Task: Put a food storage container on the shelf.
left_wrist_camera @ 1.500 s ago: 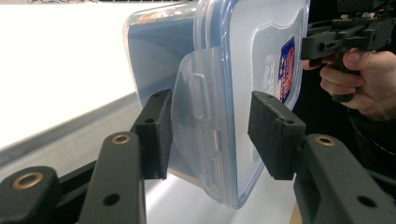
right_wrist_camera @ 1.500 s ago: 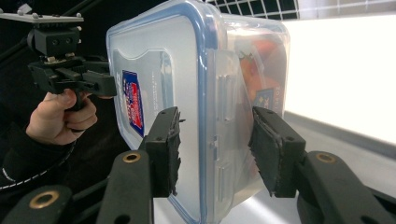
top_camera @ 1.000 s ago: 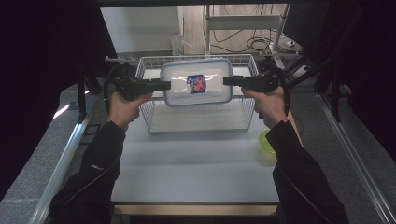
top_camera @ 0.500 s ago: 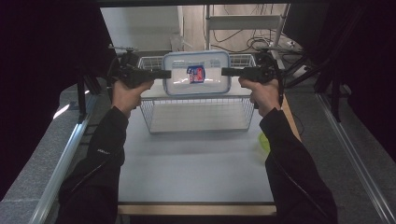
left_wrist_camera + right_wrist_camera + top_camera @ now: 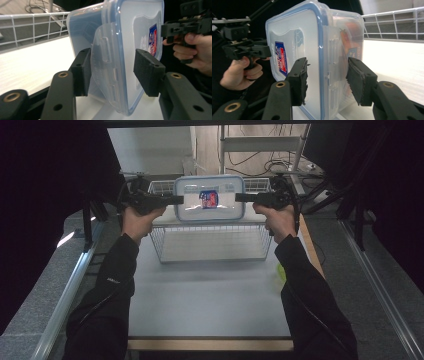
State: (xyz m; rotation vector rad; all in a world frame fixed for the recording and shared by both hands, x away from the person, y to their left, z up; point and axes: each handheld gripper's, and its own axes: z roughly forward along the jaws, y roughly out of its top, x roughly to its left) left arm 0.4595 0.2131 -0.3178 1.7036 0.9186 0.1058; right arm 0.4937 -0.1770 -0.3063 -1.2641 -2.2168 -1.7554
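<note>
Upright, clear rectangular plastic container, blue-rimmed lid, white wire basket

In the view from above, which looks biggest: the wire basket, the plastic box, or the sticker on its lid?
1. Wire basket, the widest.
2. Plastic box, somewhat smaller, though it is held above the basket and so nearer the camera, which flatters it.
3. Sticker, by far the smallest.

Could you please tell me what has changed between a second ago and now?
The clear lidded container, carried between the left gripper and the right gripper, has moved away from the person, toward the far side of the wire basket. Both grippers' jaws have just been opening slightly, each with an end of the container between them. The basket stayed put.
</note>
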